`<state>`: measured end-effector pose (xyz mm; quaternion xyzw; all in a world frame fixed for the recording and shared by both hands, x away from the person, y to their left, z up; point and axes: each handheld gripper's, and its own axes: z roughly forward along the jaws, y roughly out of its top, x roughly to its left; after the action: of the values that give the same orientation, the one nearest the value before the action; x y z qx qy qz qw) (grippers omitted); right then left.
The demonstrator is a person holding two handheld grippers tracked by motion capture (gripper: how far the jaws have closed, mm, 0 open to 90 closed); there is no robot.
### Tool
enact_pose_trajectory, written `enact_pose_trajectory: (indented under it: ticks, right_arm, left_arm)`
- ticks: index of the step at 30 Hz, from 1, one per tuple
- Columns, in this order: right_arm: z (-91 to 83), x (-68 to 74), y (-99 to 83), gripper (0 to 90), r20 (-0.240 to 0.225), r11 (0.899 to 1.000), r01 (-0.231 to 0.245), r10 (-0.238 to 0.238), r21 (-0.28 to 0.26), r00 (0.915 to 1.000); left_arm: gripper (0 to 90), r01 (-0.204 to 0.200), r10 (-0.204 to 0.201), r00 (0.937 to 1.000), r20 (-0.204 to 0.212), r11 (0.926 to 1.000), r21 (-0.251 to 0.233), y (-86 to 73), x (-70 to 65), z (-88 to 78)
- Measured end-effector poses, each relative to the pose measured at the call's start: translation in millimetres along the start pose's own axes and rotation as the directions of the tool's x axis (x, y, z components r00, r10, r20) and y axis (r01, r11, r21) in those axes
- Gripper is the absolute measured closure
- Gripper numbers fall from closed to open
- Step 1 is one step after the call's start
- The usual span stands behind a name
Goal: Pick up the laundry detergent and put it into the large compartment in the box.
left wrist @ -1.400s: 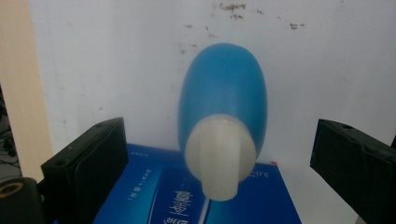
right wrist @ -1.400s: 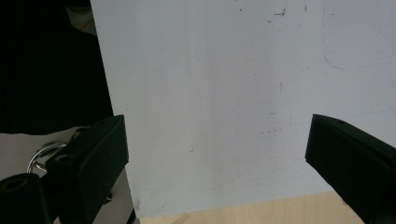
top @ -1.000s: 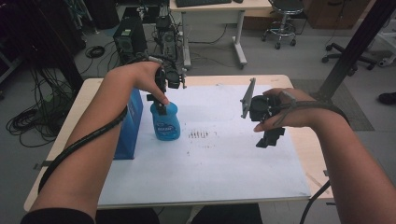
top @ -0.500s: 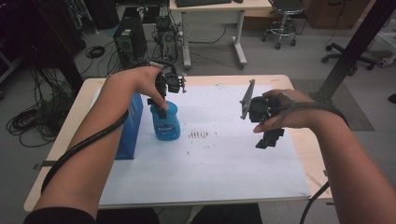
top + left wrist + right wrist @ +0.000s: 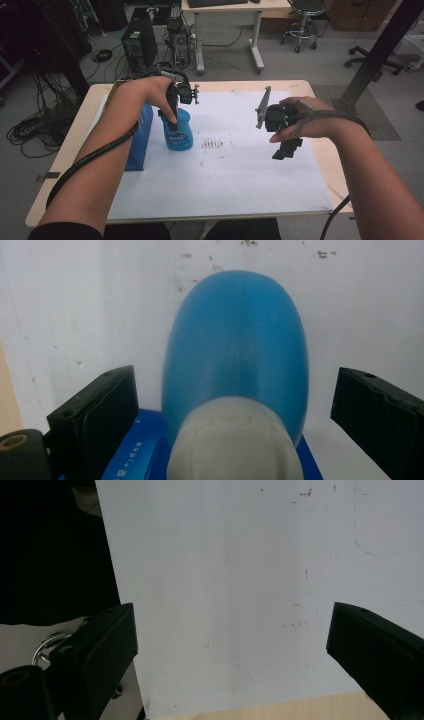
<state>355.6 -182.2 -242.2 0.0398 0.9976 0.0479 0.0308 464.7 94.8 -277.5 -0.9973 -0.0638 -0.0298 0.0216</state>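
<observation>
A blue plastic bottle (image 5: 178,133) with a white cap (image 5: 235,440) stands upright on the white sheet (image 5: 225,185), left of centre. My left gripper (image 5: 173,114) comes down over its top. In the left gripper view the left gripper (image 5: 237,375) is open, its jaws on either side of the bottle (image 5: 235,340) with a gap on both sides. My right gripper (image 5: 286,149) hovers above the right part of the sheet. In the right gripper view the right gripper (image 5: 230,612) is open, with bare white sheet (image 5: 240,580) between its jaws.
A blue carton (image 5: 140,135) stands just left of the bottle, close to it. Small dark marks (image 5: 214,144) dot the sheet's middle. The wooden table edge (image 5: 330,165) runs just right of the sheet. Desks, computers and chairs stand on the floor beyond.
My left hand has shifted slightly over the bottle's top. The bottle, the carton and the right gripper stay where they were.
</observation>
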Motion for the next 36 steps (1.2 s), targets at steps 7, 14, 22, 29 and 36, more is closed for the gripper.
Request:
enact_pose_trajectory:
  ticks: [7, 14, 22, 29, 36]
  right_arm:
    - [-0.1, 0.0, 0.6, 6.0, 0.002, 1.000, 0.000, 0.000, -0.002, 1.0000]
    - [0.7, 0.2, -0.9, 6.0, 0.002, 1.000, -0.003, 0.003, -0.001, 1.0000]
    - [1.6, 0.2, -2.1, 6.1, 0.005, 1.000, -0.007, 0.007, 0.000, 1.0000]
    - [2.9, 0.5, -2.7, 6.2, 0.004, 1.000, -0.005, 0.005, 0.005, 1.0000]
    - [3.4, 0.6, -3.8, 6.3, 0.005, 1.000, -0.007, 0.007, 0.008, 1.0000]
  left_arm:
    - [7.7, 0.005, -0.005, 1.0000, -0.005, 1.0000, 0.006, 0.3, -0.5, 4.2]
    - [12.3, 0.005, -0.005, 1.0000, 0.004, 0.9999, 0.015, 1.4, -1.0, 6.8]
    - [18.0, -0.003, 0.003, 1.0000, 0.002, 0.9998, 0.018, 2.7, -2.0, 8.8]
    - [23.9, -0.010, 0.009, 0.9998, 0.017, 0.9996, 0.025, 4.3, -2.3, 11.6]
    - [26.4, -0.010, 0.009, 0.9999, 0.010, 0.9995, 0.029, 6.2, -2.3, 12.6]
